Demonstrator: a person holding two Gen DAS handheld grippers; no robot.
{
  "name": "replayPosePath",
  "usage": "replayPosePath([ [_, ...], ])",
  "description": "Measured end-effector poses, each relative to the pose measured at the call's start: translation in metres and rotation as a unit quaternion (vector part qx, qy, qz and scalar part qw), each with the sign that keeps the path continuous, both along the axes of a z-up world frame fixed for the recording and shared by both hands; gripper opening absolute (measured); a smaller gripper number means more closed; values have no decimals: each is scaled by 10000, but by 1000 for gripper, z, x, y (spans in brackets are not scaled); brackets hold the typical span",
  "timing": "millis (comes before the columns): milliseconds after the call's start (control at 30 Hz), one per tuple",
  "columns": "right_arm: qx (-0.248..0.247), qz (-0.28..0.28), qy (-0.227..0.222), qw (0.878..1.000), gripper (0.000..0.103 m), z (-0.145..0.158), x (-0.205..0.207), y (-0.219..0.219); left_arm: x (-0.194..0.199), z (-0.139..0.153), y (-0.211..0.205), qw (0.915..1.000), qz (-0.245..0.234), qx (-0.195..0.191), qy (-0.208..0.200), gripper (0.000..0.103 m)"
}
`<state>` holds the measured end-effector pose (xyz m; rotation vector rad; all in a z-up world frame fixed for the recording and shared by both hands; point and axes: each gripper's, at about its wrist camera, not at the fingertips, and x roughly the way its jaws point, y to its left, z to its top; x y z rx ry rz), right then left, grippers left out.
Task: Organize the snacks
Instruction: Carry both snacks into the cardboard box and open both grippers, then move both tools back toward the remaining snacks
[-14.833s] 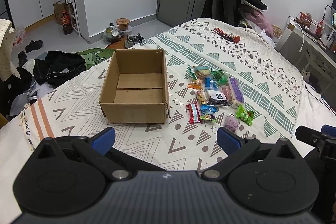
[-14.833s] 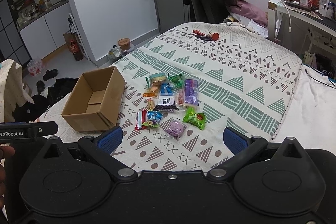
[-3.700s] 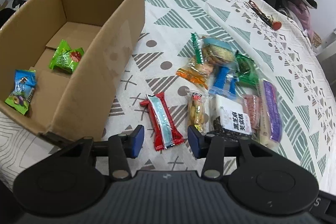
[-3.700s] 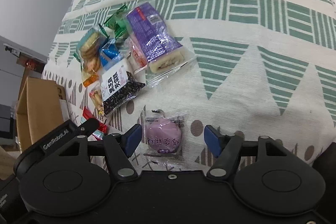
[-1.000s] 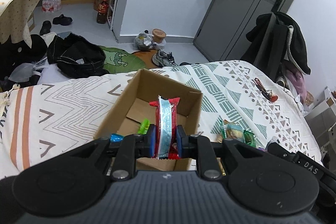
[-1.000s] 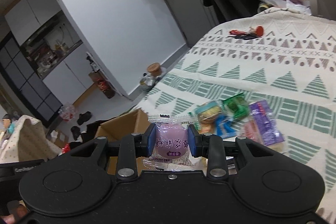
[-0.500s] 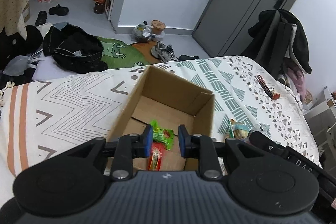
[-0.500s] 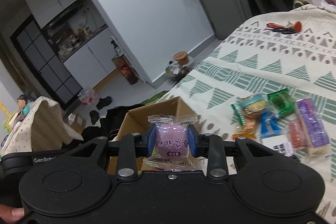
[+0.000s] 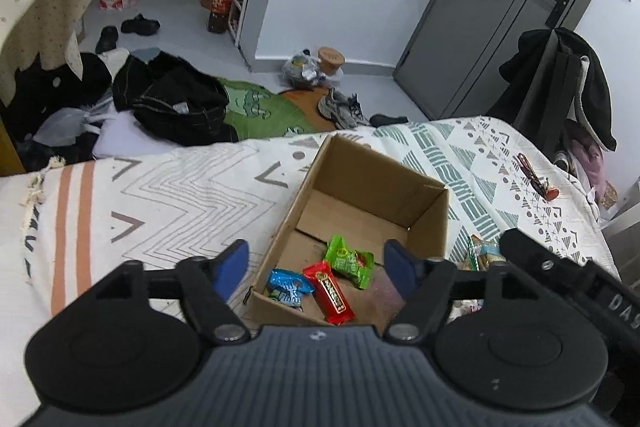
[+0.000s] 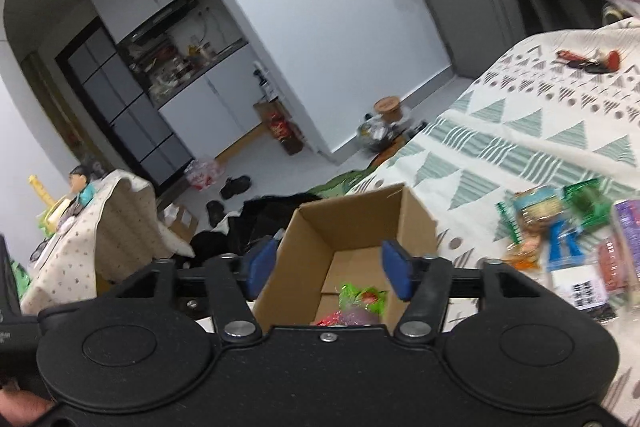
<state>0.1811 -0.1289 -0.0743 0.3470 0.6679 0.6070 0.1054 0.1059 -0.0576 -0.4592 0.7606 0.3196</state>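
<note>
Both claws spread above cardboard box (image 9: 372, 187) of snacks (image 9: 328, 291)

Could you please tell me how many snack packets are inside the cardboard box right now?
4: a blue packet, a red bar, a green packet, and a blurred purple one at the right wall. Others may be hidden.

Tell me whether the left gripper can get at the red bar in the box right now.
Probably yes: the left gripper is open above the cardboard box, which has no lid, and the red bar lies uncovered on its floor.
</note>
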Motion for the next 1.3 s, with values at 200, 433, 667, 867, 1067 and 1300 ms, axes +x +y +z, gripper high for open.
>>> replayPosePath([
  [200, -176, -319, -10, 9993, 84, 13, -8, -19, -6, 12, -16, 9997, -46, 217, -112, 81],
  [433, -539, -541, -106, 9970, 103, 31, -16, -44, -7, 17, -32, 9998, -79, 171, -79, 81],
  [667, -761, -569, -248, 9952, 103, 41, -18, -68, -8, 24, -52, 9998, -200, -46, -80, 81],
  [867, -885, -637, -278, 9937, 103, 46, -21, -95, -8, 33, -69, 9994, -335, -21, -103, 82],
  [1067, -962, -799, -347, 9915, 103, 48, -24, -123, -5, 37, -90, 9985, -534, 88, -98, 82],
  [1300, -731, -1069, -172, 9914, 103, 30, -21, -144, 2, 31, -115, 9968, -744, 279, 26, 82],
])
